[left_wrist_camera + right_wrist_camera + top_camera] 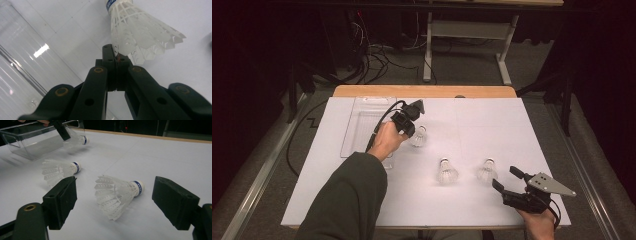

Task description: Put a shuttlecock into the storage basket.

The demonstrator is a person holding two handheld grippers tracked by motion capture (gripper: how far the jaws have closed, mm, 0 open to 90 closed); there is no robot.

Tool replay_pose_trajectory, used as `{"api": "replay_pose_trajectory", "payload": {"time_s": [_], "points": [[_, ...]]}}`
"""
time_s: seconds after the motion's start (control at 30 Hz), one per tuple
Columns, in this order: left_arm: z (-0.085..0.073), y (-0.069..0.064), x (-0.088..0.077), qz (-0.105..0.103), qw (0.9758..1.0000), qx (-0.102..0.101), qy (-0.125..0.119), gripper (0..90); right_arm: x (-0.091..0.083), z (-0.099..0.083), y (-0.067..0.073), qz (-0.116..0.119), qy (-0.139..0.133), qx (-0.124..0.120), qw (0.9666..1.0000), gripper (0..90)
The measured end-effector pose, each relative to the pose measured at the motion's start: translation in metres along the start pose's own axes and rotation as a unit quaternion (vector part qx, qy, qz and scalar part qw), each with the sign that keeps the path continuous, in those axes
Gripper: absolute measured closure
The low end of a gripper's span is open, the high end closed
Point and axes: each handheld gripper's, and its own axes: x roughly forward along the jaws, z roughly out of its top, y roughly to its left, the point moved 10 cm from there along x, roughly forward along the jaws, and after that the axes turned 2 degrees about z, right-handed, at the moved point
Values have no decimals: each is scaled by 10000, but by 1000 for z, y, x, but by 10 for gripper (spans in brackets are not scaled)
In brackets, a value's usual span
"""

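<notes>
A: Jaws of the left gripper (413, 121) from above: clamped on a shuttlecock (419, 136) just beside the clear tray (354, 131); right gripper (503, 181) gapes near two more on the counter (492, 120)

B: Left gripper view?

A: Jaws together, pinching the feather skirt (140, 35). Next, I'd judge, carry it over the tray and release

B: Right gripper view?

A: Jaws apart, framing one of three shuttlecocks (117, 192); one tray
</notes>
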Motion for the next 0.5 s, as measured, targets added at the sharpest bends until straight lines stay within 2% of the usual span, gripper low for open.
{"api": "replay_pose_trajectory", "payload": {"time_s": [0.5], "points": [[-3, -2, -11, -84, 9999, -4, -142, 897, 0, 0, 1, 16, -1, 4, 10000, 207]]}}
